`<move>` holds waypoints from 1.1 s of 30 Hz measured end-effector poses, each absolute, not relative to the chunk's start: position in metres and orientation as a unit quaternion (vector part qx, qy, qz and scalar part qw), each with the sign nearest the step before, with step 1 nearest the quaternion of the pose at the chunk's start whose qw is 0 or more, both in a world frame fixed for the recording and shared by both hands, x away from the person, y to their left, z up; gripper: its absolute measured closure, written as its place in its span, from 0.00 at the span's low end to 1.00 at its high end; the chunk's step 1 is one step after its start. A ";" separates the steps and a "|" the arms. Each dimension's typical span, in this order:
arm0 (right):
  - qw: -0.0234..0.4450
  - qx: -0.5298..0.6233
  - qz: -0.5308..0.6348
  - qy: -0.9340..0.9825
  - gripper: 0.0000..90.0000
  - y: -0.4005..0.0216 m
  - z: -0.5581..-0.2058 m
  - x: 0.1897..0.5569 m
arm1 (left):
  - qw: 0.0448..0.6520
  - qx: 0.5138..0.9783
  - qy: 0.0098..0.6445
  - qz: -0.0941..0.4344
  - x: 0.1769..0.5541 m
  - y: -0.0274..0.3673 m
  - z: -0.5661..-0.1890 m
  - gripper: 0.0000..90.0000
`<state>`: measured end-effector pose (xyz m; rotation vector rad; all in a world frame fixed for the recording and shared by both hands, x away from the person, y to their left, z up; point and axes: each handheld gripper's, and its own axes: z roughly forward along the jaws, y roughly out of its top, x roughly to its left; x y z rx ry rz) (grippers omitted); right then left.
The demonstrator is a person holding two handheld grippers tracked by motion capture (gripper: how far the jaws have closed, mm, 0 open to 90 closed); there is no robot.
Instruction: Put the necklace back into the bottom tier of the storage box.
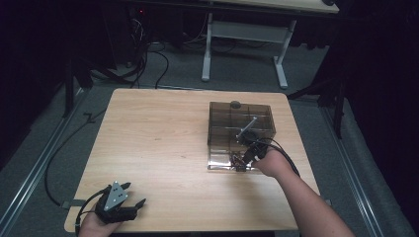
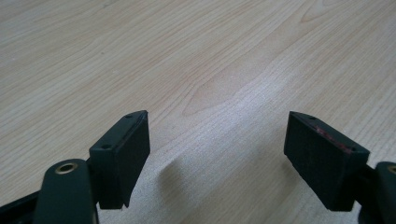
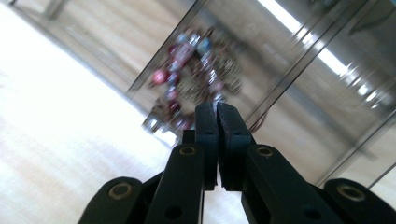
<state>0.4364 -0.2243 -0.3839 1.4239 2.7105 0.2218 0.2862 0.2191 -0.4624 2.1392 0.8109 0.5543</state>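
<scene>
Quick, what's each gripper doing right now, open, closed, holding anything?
Left gripper: open, nothing between its jaws, over bare table.
Right gripper: closed at the clear box, next to a blurred colourful bundle; whether it pinches anything cannot be told.

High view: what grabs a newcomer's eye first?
The smoky clear compartment box on the right half of the wooden table, with the right hand-held gripper at its near edge. In the right gripper view, its jaws are shut, pointing at a blurred cluster of colourful beads. The left hand-held gripper rests open at the near left corner.
</scene>
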 end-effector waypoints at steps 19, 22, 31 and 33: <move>0.066 0.478 0.177 0.858 0.86 -0.243 -0.399 0.371 | 0.390 0.834 0.324 0.216 0.286 0.221 -0.462 0.25; 0.084 0.478 0.215 0.848 0.82 -0.247 -0.405 0.359 | 0.392 0.832 0.326 0.217 0.286 0.221 -0.462 0.25; 0.158 0.477 0.352 0.790 0.71 -0.267 -0.436 0.317 | 0.399 0.825 0.333 0.221 0.286 0.222 -0.462 0.25; 0.173 0.478 0.383 0.772 0.68 -0.271 -0.444 0.309 | 0.401 0.823 0.334 0.223 0.286 0.223 -0.462 0.25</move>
